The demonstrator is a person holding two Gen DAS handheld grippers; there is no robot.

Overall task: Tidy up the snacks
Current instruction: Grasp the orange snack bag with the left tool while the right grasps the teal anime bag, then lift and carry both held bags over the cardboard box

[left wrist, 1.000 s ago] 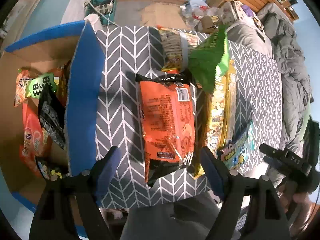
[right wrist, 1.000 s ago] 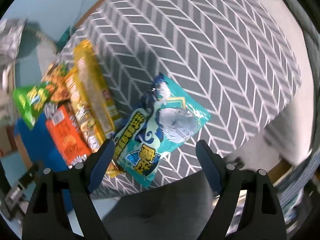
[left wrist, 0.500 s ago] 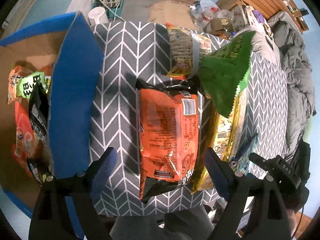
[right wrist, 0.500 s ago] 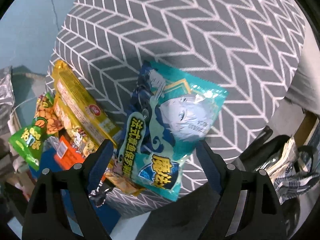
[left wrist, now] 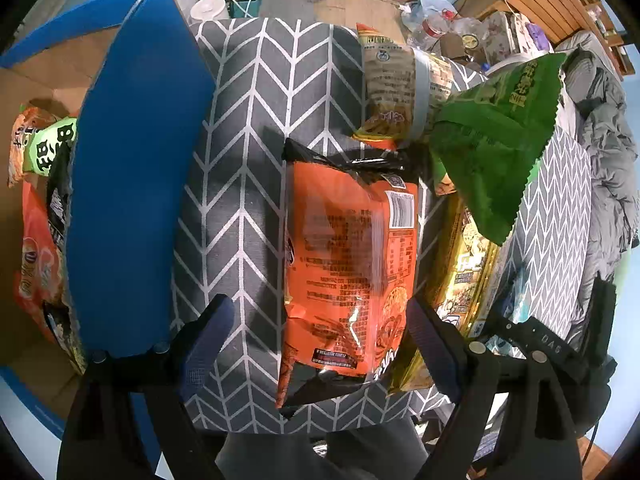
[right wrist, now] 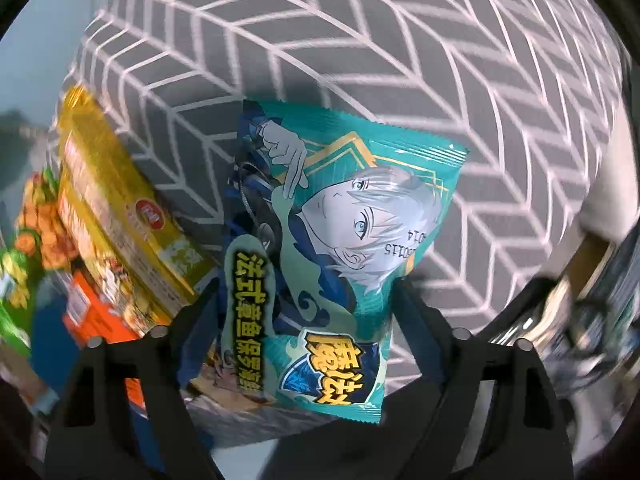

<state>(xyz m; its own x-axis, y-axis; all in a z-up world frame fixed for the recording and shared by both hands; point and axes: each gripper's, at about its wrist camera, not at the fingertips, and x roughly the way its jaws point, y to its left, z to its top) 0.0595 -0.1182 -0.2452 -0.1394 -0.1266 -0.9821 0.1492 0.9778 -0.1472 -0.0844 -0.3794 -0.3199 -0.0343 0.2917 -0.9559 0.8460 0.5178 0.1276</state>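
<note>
While the right gripper (right wrist: 308, 312) pointed steeply down at the table, its jaws were closing around the teal snack packet (right wrist: 340, 248), which lay between them; the pads stood at the packet's two edges, and a firm clamp could not be confirmed. The packet lay flat, printed face up, on the grey chevron tablecloth (right wrist: 400, 60), near the table's edge. Just beside it, to the left in the right wrist view, lay a yellow packet (right wrist: 120, 200), and beyond that an orange packet (right wrist: 96, 316) and a green bag (right wrist: 12, 320), both blurred.

The left gripper (left wrist: 320, 340) was released, its jaws set wide to either side of the orange packet (left wrist: 348, 264), with clear cloth showing between the left pad and the packet. This packet lay back side up on the tablecloth (left wrist: 248, 120). To its right lay a gold packet (left wrist: 464, 276), partly covered by the green bag (left wrist: 492, 152); a beige packet (left wrist: 396, 84) lay farther off. To the left stood a blue-edged cardboard box (left wrist: 132, 200) with several snack packets (left wrist: 40, 240) inside.
</note>
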